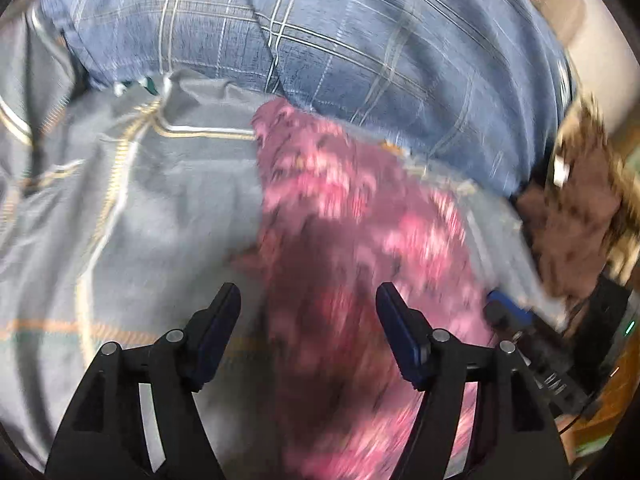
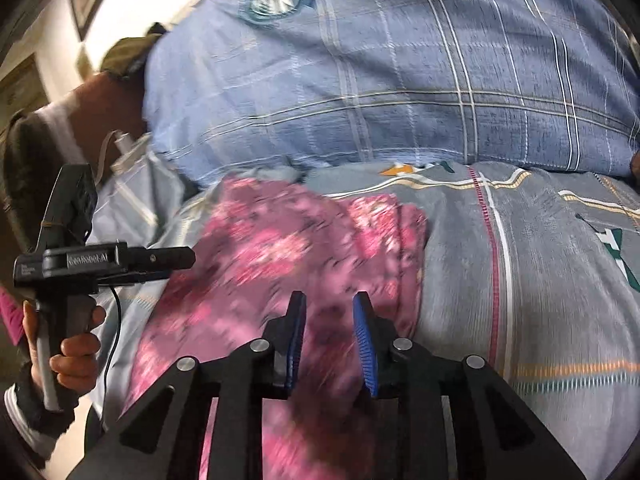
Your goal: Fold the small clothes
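A pink flowered garment [image 1: 352,220] lies spread on the grey-blue bedsheet [image 1: 160,208], blurred in both views. My left gripper [image 1: 308,300] hovers over its near part, jaws wide open and nothing between the pads. My right gripper [image 2: 329,312] hangs over the same garment [image 2: 280,248] near its right edge. Its blue pads stand a narrow gap apart, and I see no cloth pinched between them. One right-gripper fingertip [image 1: 506,312] shows at the garment's right side in the left wrist view.
A large blue plaid pillow [image 1: 360,40] [image 2: 380,80] lies along the far side of the bed. A brown patterned cloth [image 1: 576,208] sits at the right edge. A person's hand [image 2: 76,352] grips the left gripper's handle. Striped sheet [image 2: 540,280] stretches to the right.
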### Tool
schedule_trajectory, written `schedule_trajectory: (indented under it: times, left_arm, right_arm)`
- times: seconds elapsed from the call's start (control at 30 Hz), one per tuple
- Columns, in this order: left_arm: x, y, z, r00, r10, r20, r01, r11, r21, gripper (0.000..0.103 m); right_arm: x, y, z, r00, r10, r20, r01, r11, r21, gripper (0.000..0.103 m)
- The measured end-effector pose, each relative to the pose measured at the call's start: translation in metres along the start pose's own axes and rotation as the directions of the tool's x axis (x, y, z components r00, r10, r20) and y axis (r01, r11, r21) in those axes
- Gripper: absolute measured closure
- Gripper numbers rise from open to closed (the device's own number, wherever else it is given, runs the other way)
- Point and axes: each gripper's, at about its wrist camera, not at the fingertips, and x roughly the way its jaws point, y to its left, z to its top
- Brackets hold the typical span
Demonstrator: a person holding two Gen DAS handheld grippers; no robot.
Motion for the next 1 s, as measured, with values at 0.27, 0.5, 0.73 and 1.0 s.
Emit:
schedule_trajectory:
  times: [0.27,0.5,0.73,1.0]
  left_arm:
    - [-0.009,-0.005,-0.023,0.998,0.058,-0.022,-0.057,0.998,0.011,0.033]
    - [-0.057,-0.032,-0.067,0.932,0.328,0.153,-0.356,0.905,0.232,0.021]
    - [-0.061,-0.050,-0.114,0.869,0.459,0.185,-0.494,0.817,0.296,0.021]
    - [-0.077,-0.066,-0.139,0.906,0.381,0.186,-0.422,0.852,0.311,0.021]
  right_arm:
    - [-0.008,-0.001,-0.013,0.996,-0.073,-0.058,0.077,0.994,0.074,0.055]
    - [-0.066,0.013,-0.037,0.960,-0.261,-0.097,0.261,0.965,-0.017,0.004]
    - [-0.079,0.033,-0.058,0.903,-0.387,-0.186,0.372,0.921,-0.112,0.000]
    - [-0.097,0.064,-0.077,0.904,-0.410,-0.122,0.382,0.902,-0.199,0.000]
